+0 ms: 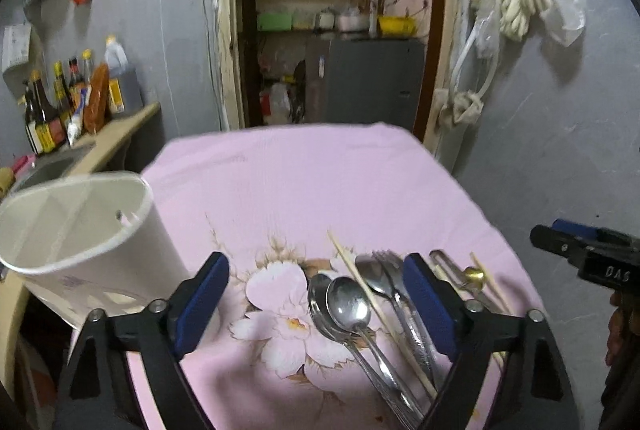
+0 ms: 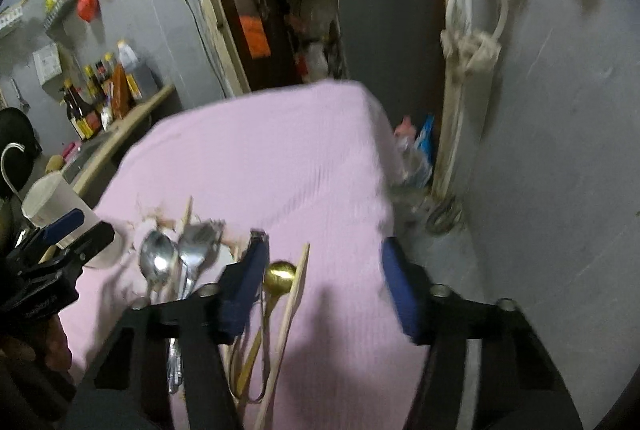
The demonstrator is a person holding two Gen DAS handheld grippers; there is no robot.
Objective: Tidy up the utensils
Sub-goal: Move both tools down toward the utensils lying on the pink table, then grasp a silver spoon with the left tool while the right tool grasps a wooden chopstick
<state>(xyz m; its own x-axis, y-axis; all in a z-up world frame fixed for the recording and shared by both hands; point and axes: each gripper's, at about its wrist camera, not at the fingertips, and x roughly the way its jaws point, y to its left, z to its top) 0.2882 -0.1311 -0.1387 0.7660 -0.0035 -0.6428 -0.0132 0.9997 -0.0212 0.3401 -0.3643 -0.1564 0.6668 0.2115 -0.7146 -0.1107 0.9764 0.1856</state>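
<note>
Two hand-held grippers hover over a pink flowered tablecloth (image 1: 304, 182), both released with fingers spread and nothing between them. The left gripper (image 1: 316, 306) hangs above a cluster of steel spoons (image 1: 346, 304) and a steel fork (image 1: 390, 270) crossed by a wooden chopstick (image 1: 360, 278). A white plastic utensil holder (image 1: 84, 230) stands at left. The right gripper (image 2: 324, 290) sits beside a gold spoon (image 2: 280, 276).
</note>
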